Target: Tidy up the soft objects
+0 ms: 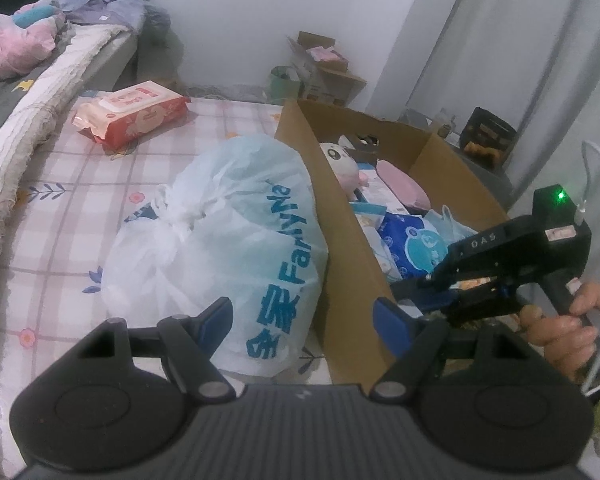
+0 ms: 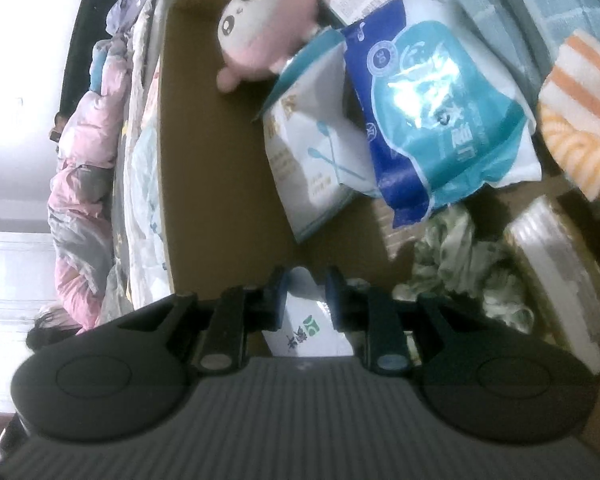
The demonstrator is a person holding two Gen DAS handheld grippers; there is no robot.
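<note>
Cardboard is forming the box [image 1: 342,240] sitting on the checked sheet [image 1: 60,216], and the soft things are lying inside it: a pink plush [image 2: 260,36] against the far wall, a blue pack [image 2: 440,120] leaning over a white pack [image 2: 320,168], a striped towel [image 2: 576,120] and a crumpled cloth [image 2: 460,256] nearer the right side. A white packet [image 2: 308,332] is sitting between the fingers of the right gripper [image 2: 305,285], whose jaws are standing narrow; whether the pads are pressing on it I cannot tell. In the left view that gripper is reaching down into the box, with a hand [image 1: 568,320] wrapping its handle.

Just outside the box, touching its near wall, a knotted white bag [image 1: 220,240] with blue lettering is lying on the sheet. The left gripper [image 1: 304,318] is hanging above it with jaws wide, gripping nothing. Farther back on the sheet a red wipes pack [image 1: 132,114] is lying well apart from the bag. Beyond that, pink bedding [image 1: 12,44] is bunching up on a bed.
</note>
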